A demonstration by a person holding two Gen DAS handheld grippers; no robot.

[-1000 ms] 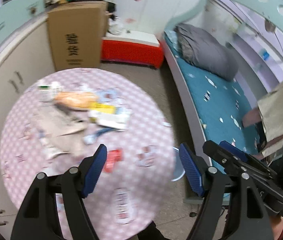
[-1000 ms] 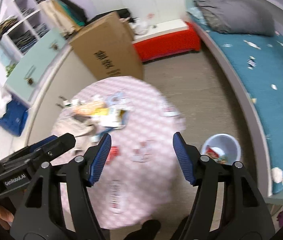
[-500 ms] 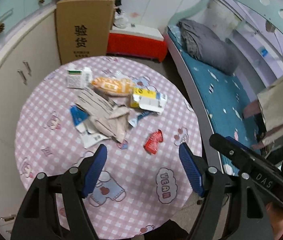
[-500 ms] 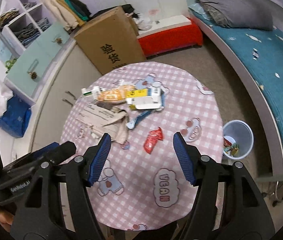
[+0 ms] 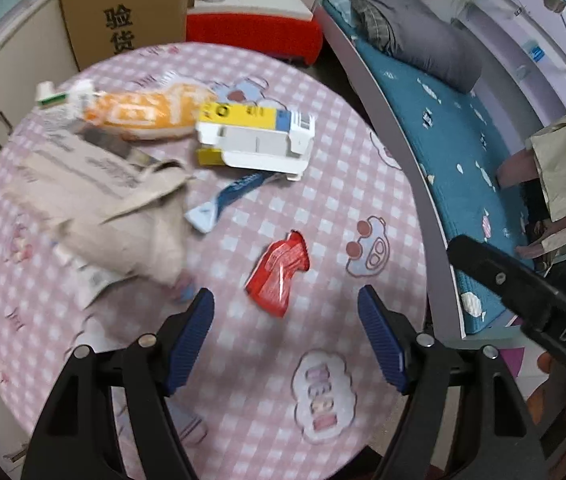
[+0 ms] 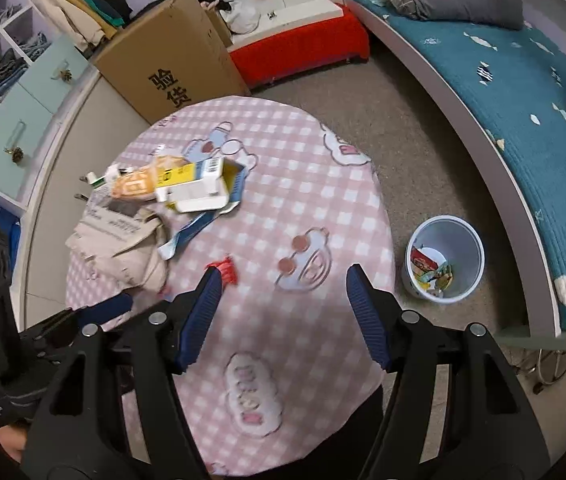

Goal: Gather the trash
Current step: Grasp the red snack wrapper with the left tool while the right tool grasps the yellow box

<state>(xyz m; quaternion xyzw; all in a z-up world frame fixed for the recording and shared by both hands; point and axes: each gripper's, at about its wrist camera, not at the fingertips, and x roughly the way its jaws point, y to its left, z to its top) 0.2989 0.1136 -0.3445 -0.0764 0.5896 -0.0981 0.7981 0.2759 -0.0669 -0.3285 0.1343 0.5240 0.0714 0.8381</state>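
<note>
Trash lies on a round table with a pink checked cloth [image 5: 323, 168] [image 6: 303, 176]. A red wrapper [image 5: 279, 270] [image 6: 227, 268] lies just beyond my left gripper [image 5: 286, 312], which hangs open and empty above the cloth. Farther back are a yellow and white carton [image 5: 257, 140] [image 6: 195, 188], an orange packet [image 5: 143, 114] [image 6: 135, 184], a blue strip [image 5: 227, 200] [image 6: 187, 236] and crumpled beige paper [image 5: 103, 200] [image 6: 123, 240]. My right gripper [image 6: 279, 292] is open too, over the cloth to the right of the red wrapper. A small bin [image 6: 445, 260] with wrappers in it stands on the floor.
A big cardboard box [image 5: 123, 12] [image 6: 171, 64] and a red bench [image 5: 255, 36] [image 6: 299, 52] stand behind the table. A bed with a teal cover [image 5: 455, 140] [image 6: 523, 100] runs along the right. Cabinets [image 6: 31, 128] line the left wall.
Both grippers have dropped toward the table; the trash now looks larger and nearer. The red wrapper has come close to the left gripper's fingertips. Both jaws have kept their width.
</note>
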